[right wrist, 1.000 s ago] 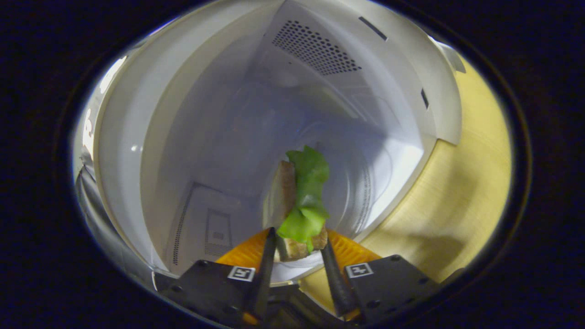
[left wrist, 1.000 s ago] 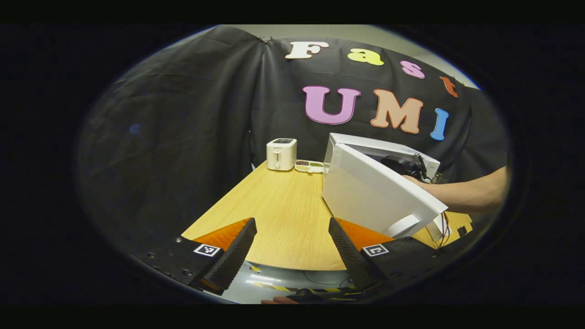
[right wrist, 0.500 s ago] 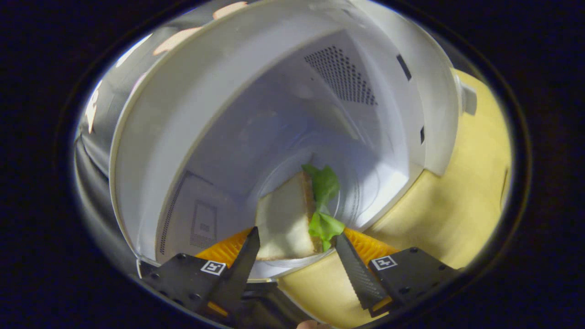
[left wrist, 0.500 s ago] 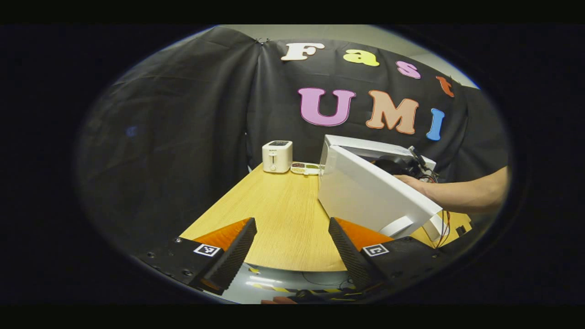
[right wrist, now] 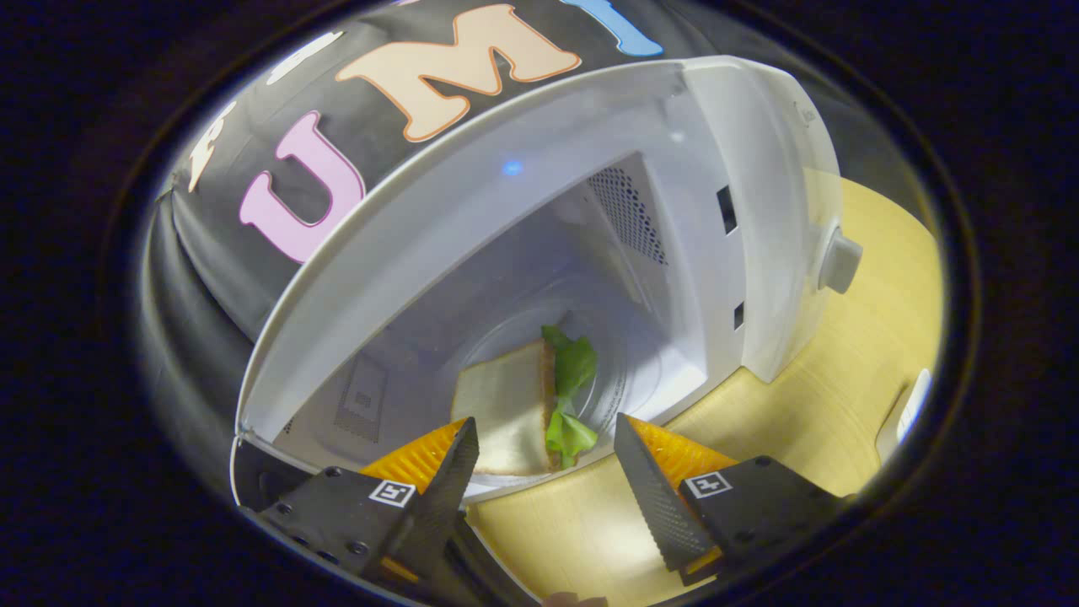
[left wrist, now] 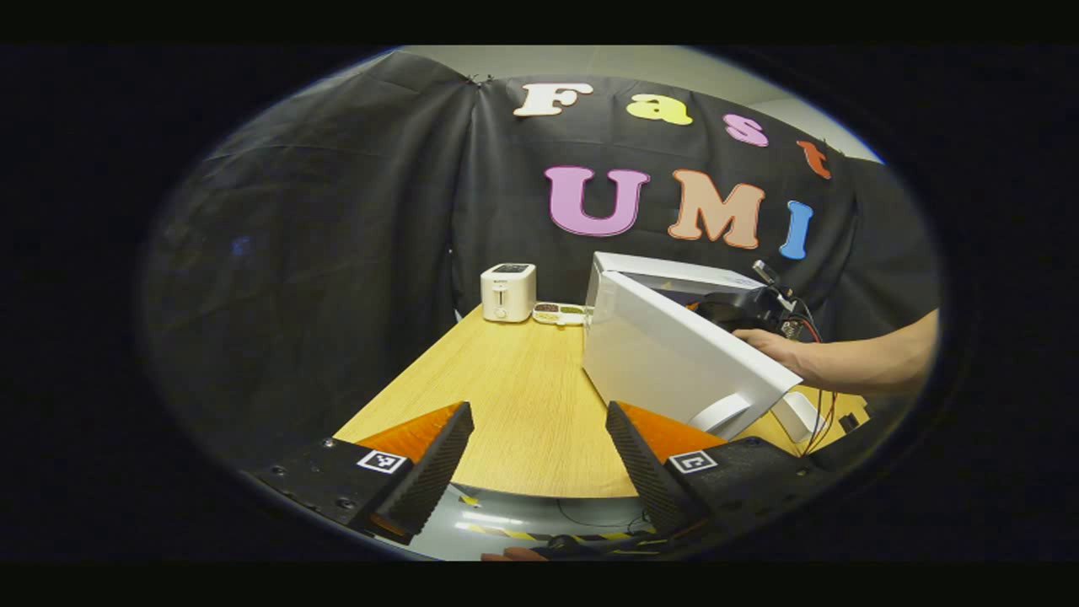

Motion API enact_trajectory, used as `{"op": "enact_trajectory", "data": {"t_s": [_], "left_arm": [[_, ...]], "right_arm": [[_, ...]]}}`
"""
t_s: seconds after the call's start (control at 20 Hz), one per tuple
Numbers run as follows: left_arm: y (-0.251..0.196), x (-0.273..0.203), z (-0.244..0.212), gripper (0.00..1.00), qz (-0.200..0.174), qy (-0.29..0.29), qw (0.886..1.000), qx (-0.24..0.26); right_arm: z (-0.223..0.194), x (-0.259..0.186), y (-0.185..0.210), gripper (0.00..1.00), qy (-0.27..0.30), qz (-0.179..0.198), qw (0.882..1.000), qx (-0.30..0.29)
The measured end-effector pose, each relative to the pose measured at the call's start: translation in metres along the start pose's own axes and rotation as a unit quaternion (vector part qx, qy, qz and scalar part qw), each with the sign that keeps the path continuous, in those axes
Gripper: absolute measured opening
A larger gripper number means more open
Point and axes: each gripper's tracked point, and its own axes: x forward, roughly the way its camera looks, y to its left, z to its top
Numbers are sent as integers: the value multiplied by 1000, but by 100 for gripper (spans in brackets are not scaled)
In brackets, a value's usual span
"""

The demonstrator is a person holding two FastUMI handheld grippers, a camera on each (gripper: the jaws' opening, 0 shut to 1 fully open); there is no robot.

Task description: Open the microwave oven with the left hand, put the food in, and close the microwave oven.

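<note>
In the right gripper view the white microwave oven stands with its cavity exposed. A sandwich with a green lettuce leaf lies on the round glass tray inside. My right gripper hovers open just outside the cavity mouth, nothing between its fingers. In the left gripper view the microwave's white door swings wide over the wooden table. Behind the door a person's hand holds the right gripper. My left gripper stays open near the table's front edge, left of the door.
A white toaster and a small tray of food sit at the table's far end. Cables hang beside the door's handle. A knob sticks out of the microwave's front panel.
My right gripper opened, let go of the sandwich onto the glass tray, and drew back out of the cavity. The left gripper barely moved.
</note>
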Motion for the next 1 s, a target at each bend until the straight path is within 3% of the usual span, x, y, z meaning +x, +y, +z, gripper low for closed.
{"op": "enact_trajectory", "data": {"t_s": [0.4,0.5,0.55,0.6,0.75,0.8,0.85,0.9,1.0], "left_arm": [[-19,2,-3,97,-32,4,998,54],[-27,4,-4,97,-41,7,998,46],[-28,7,-6,97,-40,10,998,42],[-28,10,-7,97,-33,15,998,41],[-31,14,-7,98,-21,16,999,43],[-33,15,-6,98,-17,15,999,49],[-34,15,-6,95,-15,16,998,55],[-35,14,-7,98,-12,17,998,58],[-36,13,-9,98,-2,21,998,57]], "right_arm": [[46,-87,-15,99,-63,60,989,-117],[67,-113,-20,99,-90,74,980,-160],[79,-128,-22,90,-105,82,974,-181],[90,-145,-23,99,-119,90,968,-200],[115,-190,-34,99,-159,102,951,-244],[118,-204,-40,89,-167,103,947,-254],[124,-215,-47,99,-173,102,944,-263],[131,-227,-51,89,-181,102,940,-270],[146,-251,-60,89,-199,101,935,-277]]}}
